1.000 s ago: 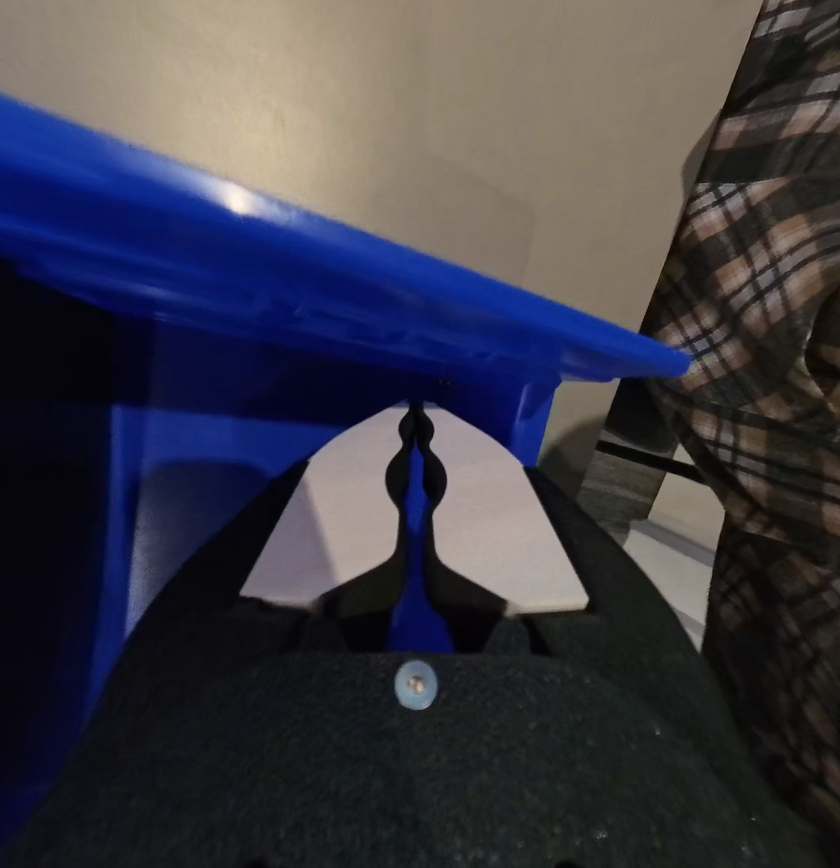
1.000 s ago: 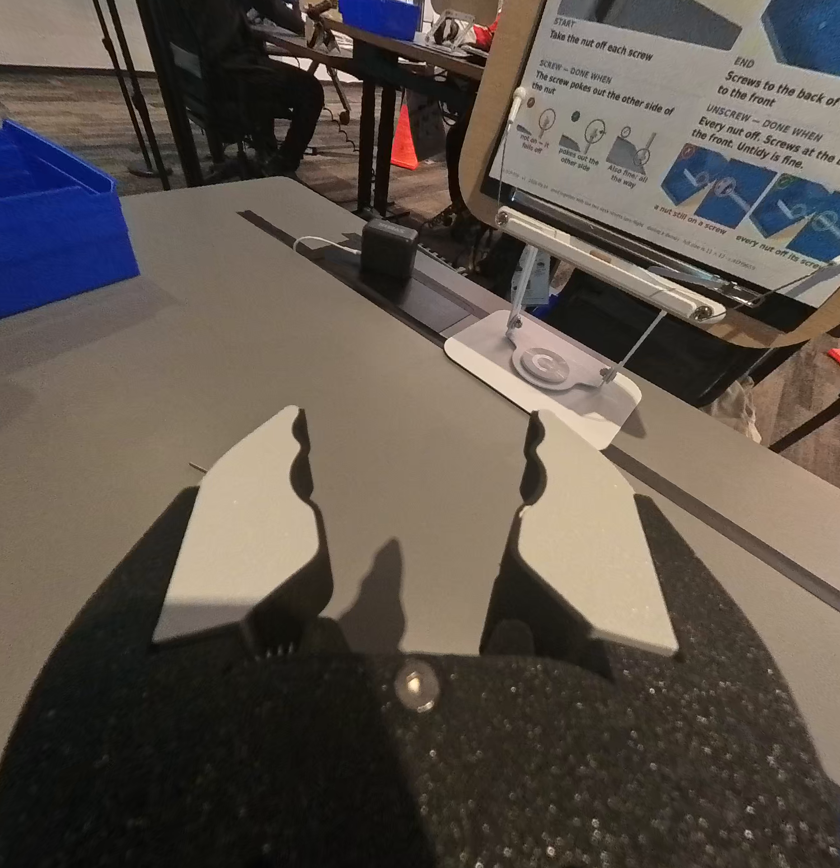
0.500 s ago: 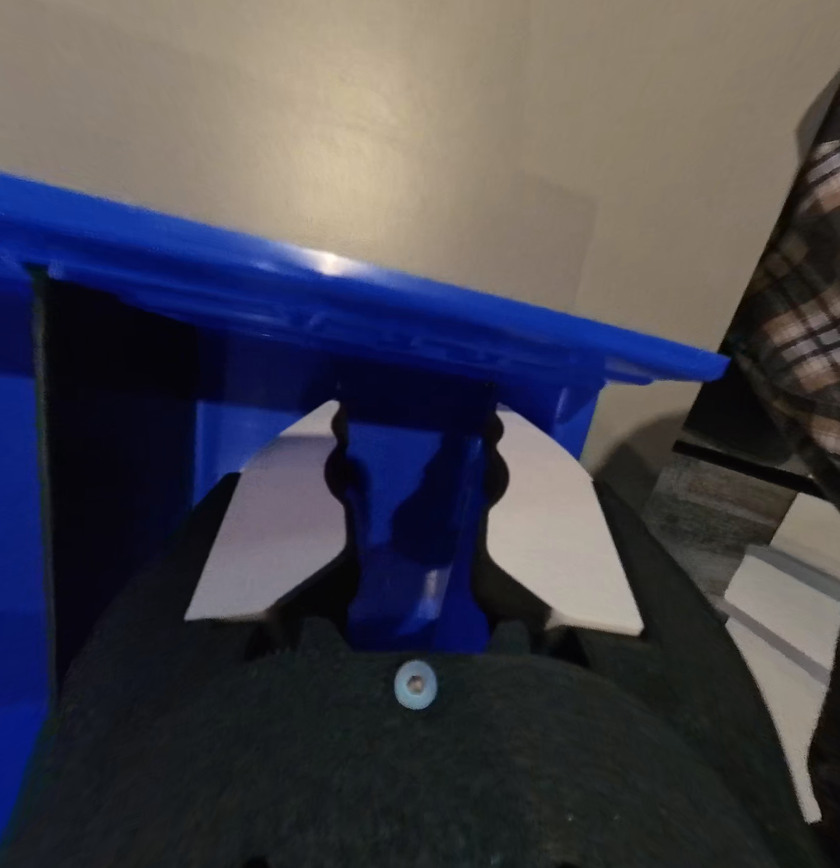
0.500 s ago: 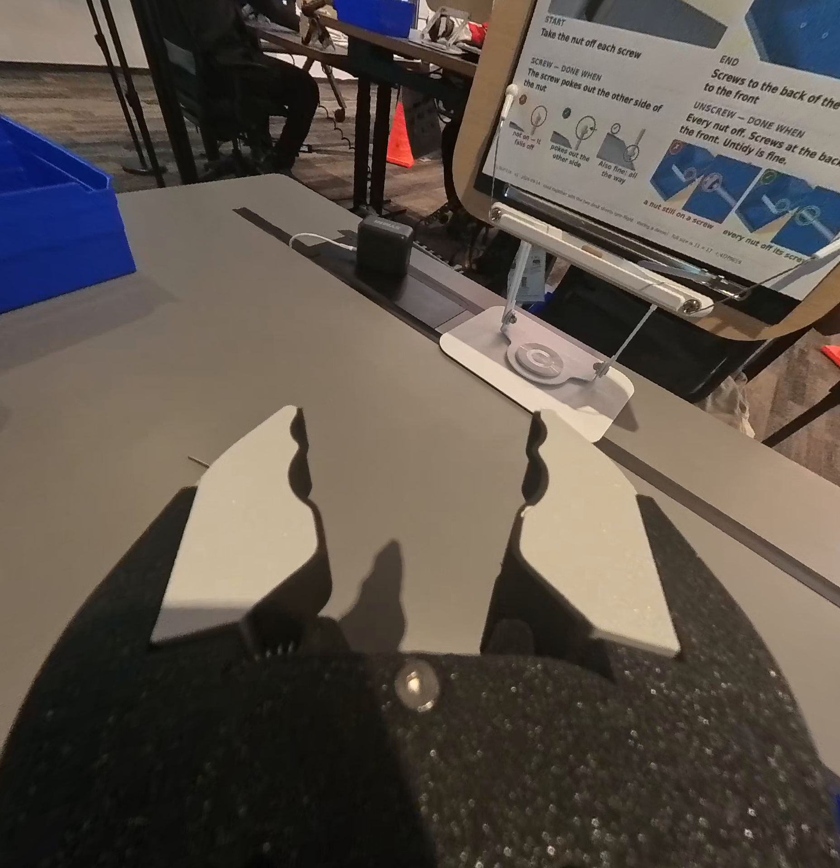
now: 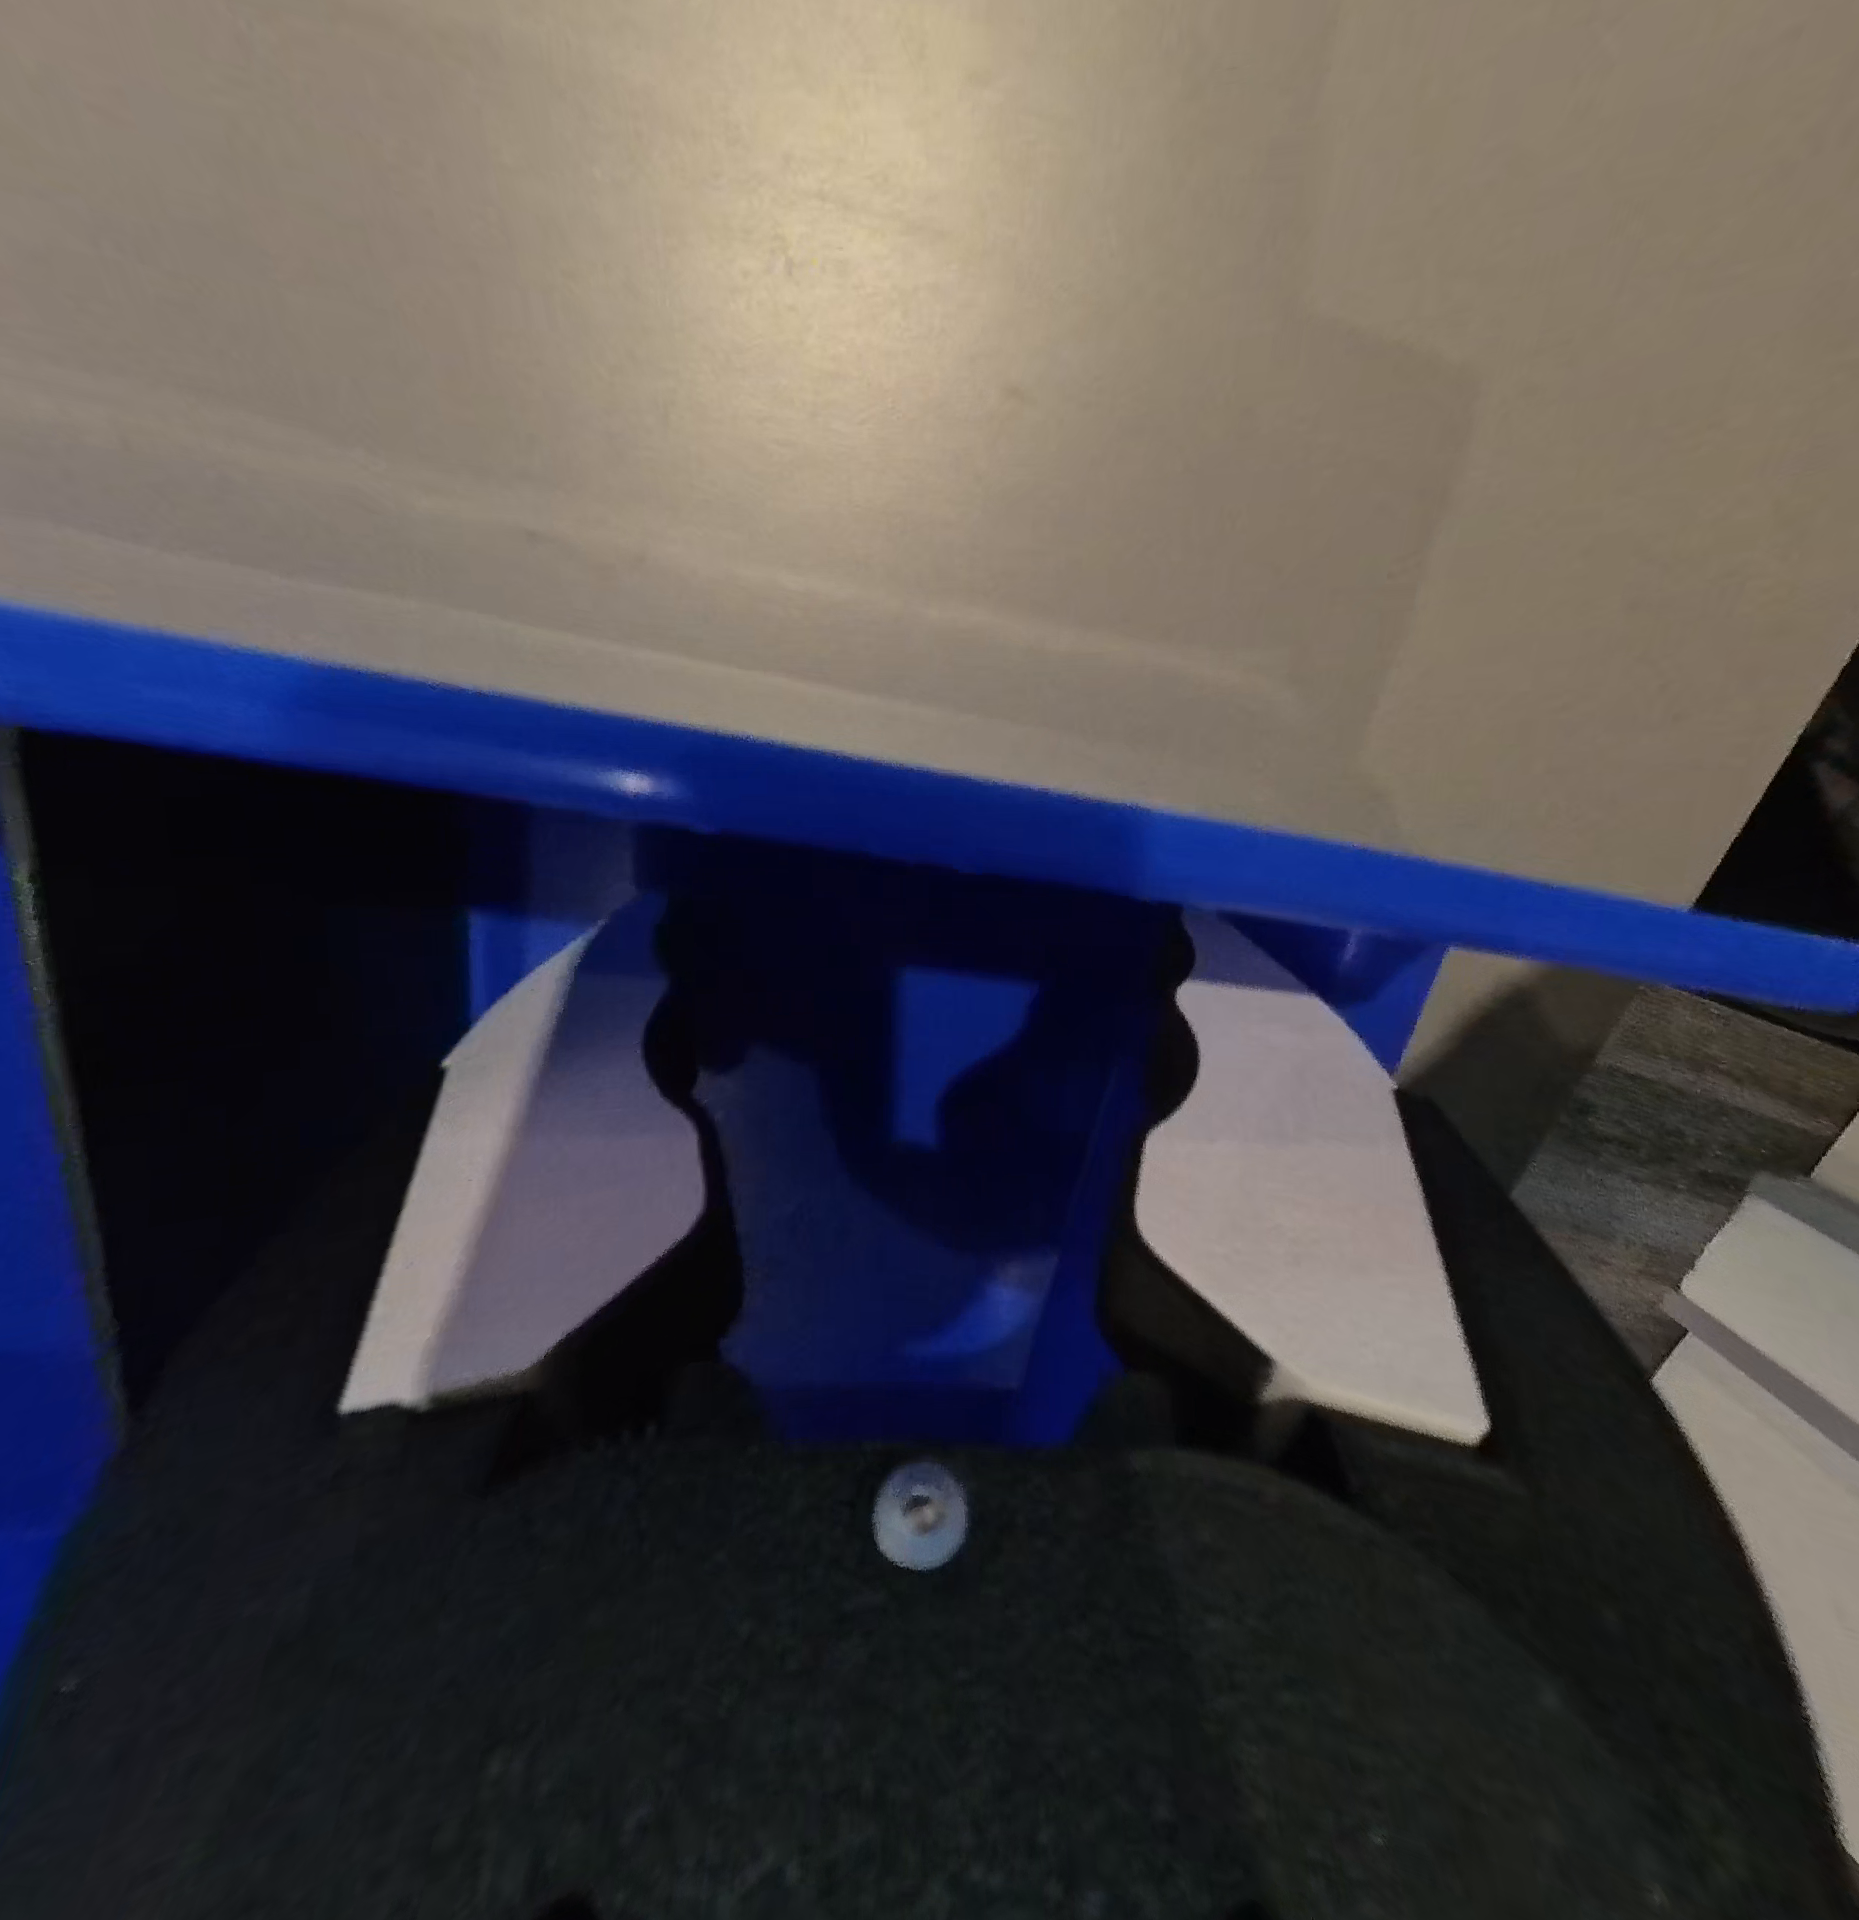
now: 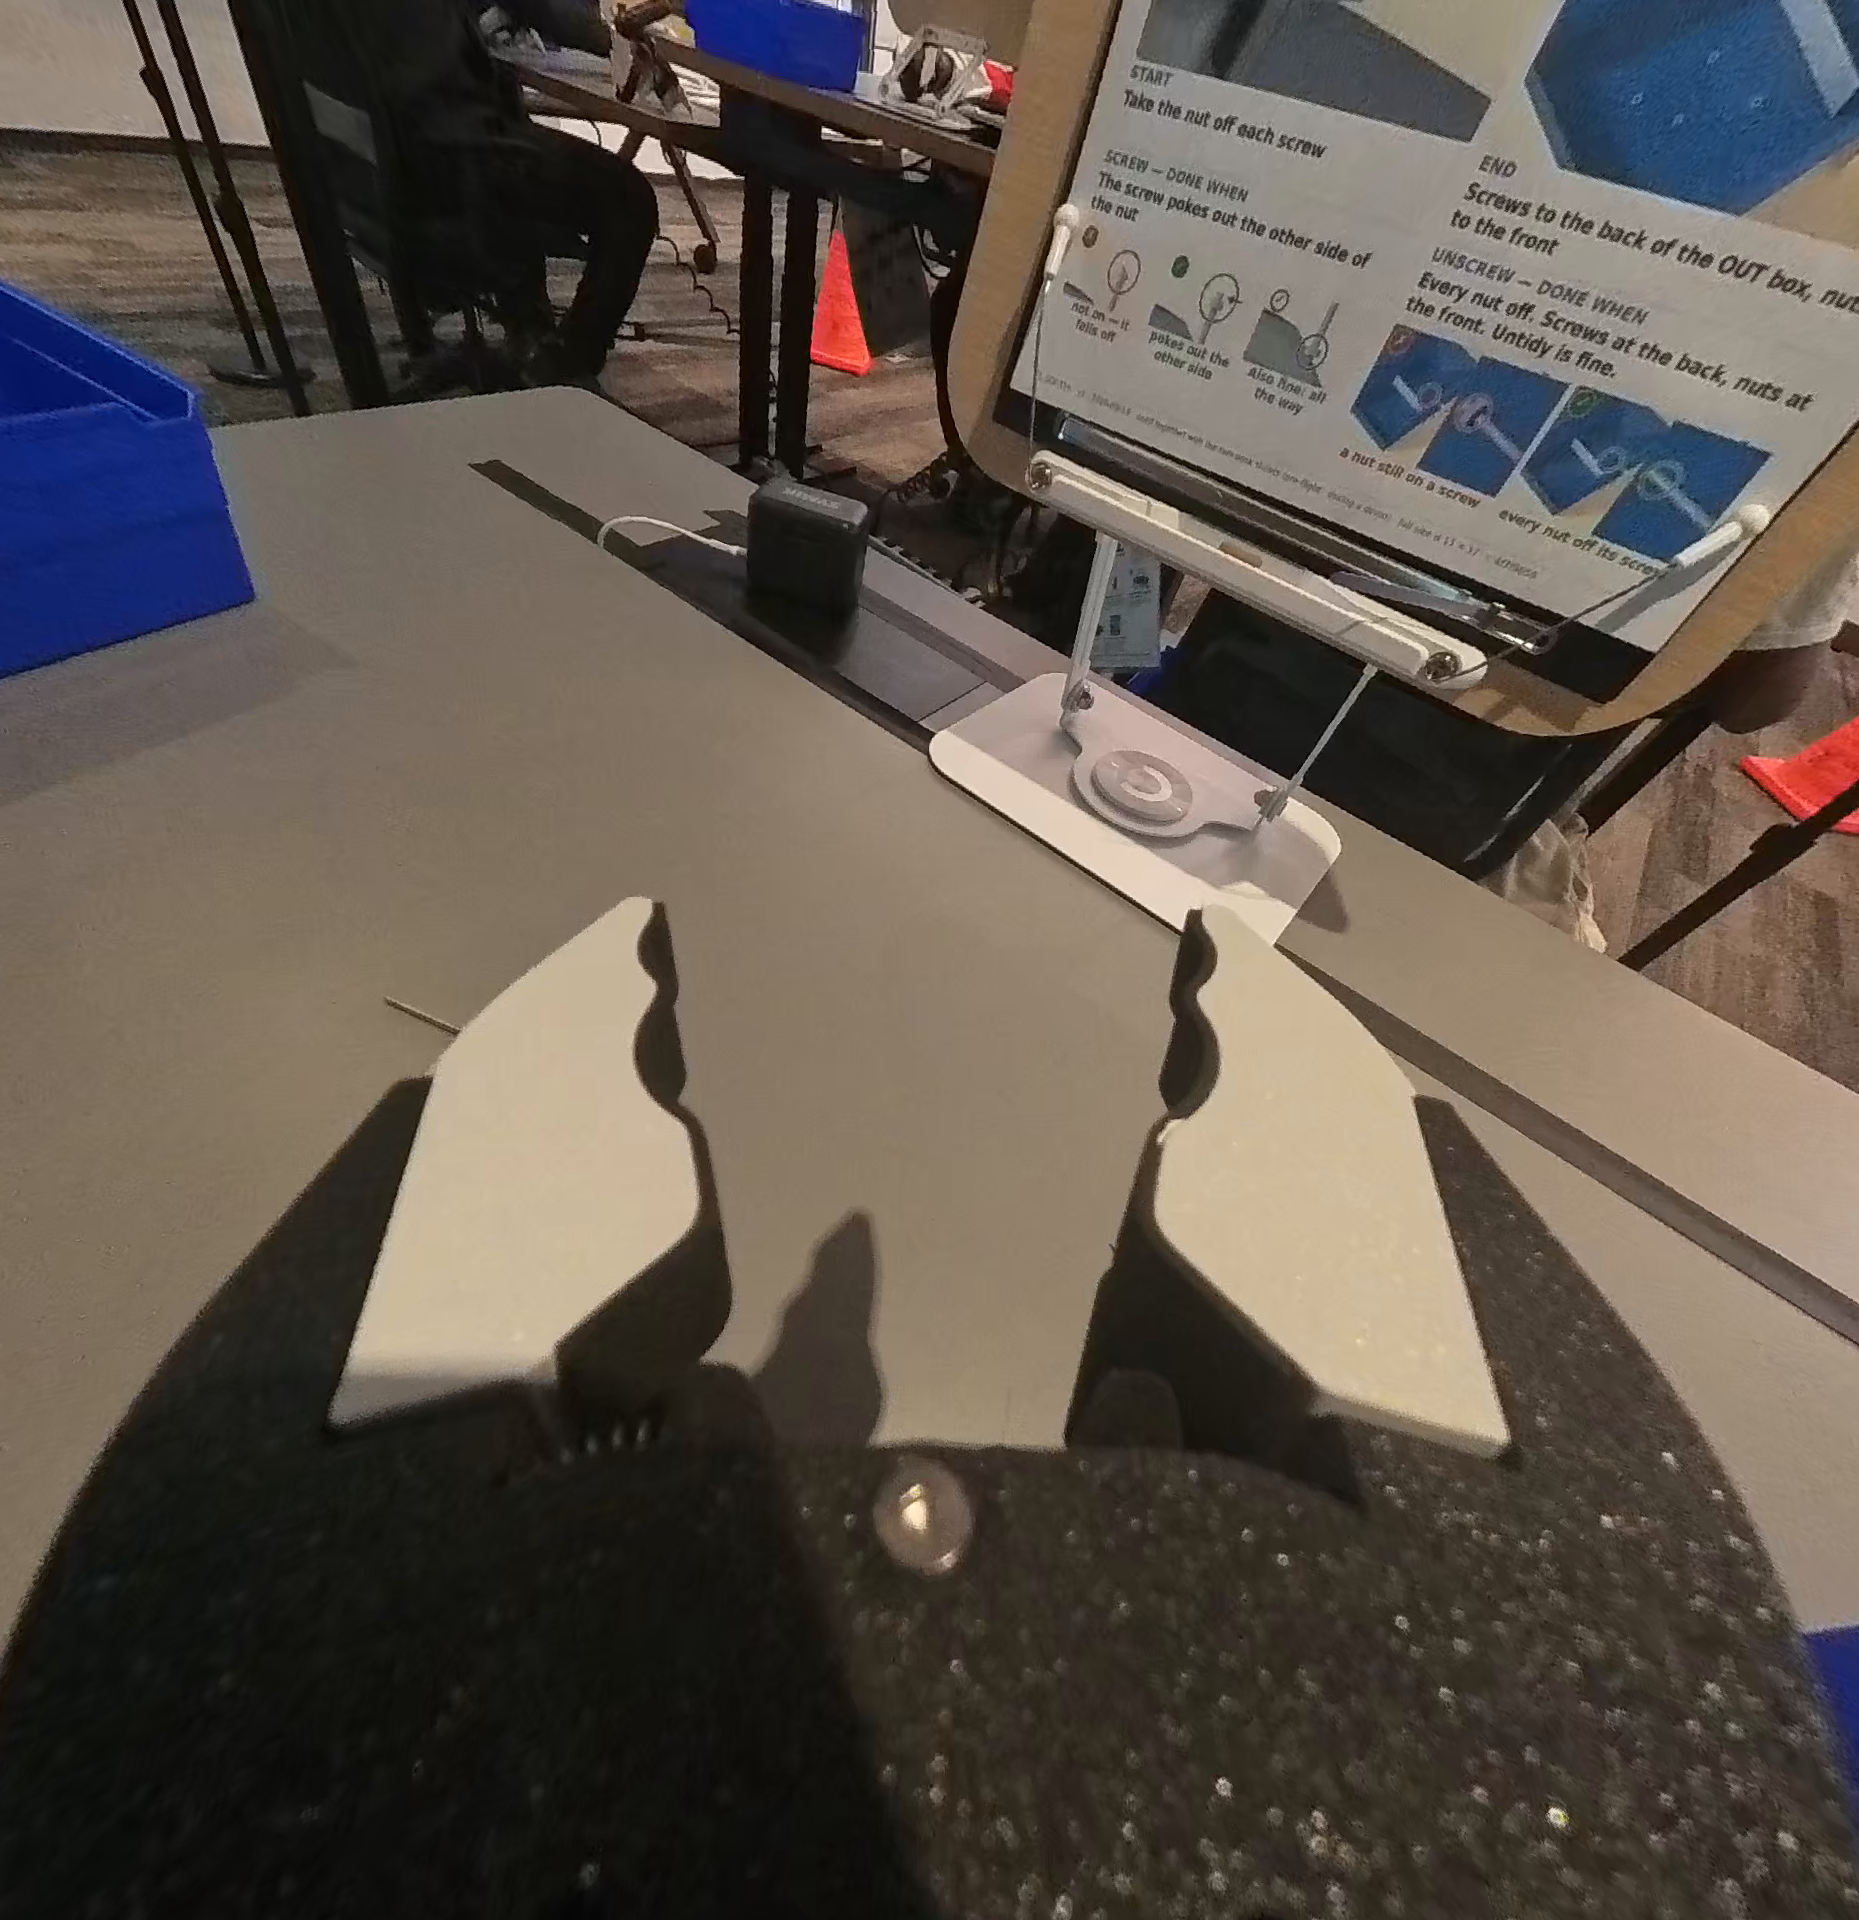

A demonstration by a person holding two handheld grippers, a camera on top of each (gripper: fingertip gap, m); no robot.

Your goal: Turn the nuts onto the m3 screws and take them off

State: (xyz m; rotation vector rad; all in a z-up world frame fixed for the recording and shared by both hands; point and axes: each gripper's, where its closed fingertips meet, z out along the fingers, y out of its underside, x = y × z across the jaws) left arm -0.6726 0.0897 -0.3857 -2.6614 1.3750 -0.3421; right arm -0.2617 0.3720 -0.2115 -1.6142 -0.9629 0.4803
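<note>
My left gripper (image 5: 920,935) is open, its pale fingers (image 5: 551,1164) spread wide inside a blue plastic bin (image 5: 904,800), just under the bin's rim. Nothing shows between the jaws; the bin's inside is dark and blurred, and no nut or screw is visible there. My right gripper (image 6: 925,925) is open and empty, low over the grey table (image 6: 592,790). A thin small rod (image 6: 421,1016) lies on the table just left of its left finger (image 6: 551,1164); I cannot tell if it is a screw. Another blue bin (image 6: 73,499) stands at the far left.
An instruction board (image 6: 1424,260) on a white stand (image 6: 1133,790) stands at the table's far right edge. A black charger (image 6: 805,540) with a white cable sits on a dark strip. Beyond the table are other desks, a seated person and orange cones (image 6: 842,312). My right fingertips sit around 55 centimetres from my left ones.
My left gripper has opened from shut to wide inside the blue bin, and the plaid sleeve has left its view. The right gripper stayed open and hardly moved.
</note>
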